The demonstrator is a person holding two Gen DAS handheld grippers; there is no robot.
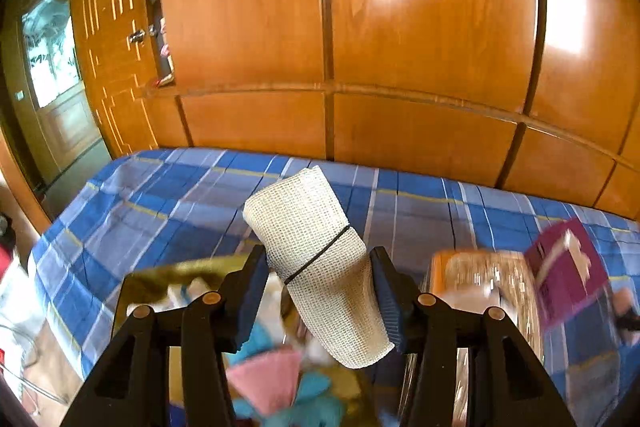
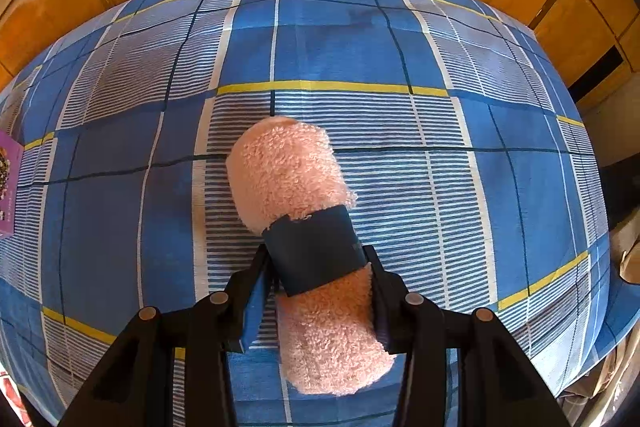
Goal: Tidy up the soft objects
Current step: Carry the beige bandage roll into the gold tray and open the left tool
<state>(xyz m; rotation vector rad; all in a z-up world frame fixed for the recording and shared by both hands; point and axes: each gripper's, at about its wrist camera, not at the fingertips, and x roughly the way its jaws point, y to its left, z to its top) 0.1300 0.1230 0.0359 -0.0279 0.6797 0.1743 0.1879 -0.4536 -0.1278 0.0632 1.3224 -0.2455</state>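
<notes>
- Cream mesh cloth roll (image 1: 316,263), bound by a thin black band, sits between the jaws of the left gripper (image 1: 320,297); both pads press its lower half, so the gripper pinches it, and the roll leans up and to the left, its top end sticking out past the fingertips.
- Below that roll lies a blurred heap of soft things, among them a pink cloth (image 1: 266,377) and teal fabric (image 1: 312,403), in what looks like a gold-toned container; its edges are too blurred to be sure.
- To the right of the left gripper stand a smeared woven basket (image 1: 486,283) and a purple box (image 1: 568,269), all on a bed with a blue checked sheet (image 1: 160,203), before a wooden wardrobe (image 1: 360,27).
- Peach terry roll (image 2: 296,183), wrapped in a dark blue paper band (image 2: 316,251), is clamped in the right gripper (image 2: 320,301); it points up and away from the fingertips, over the checked sheet.
</notes>
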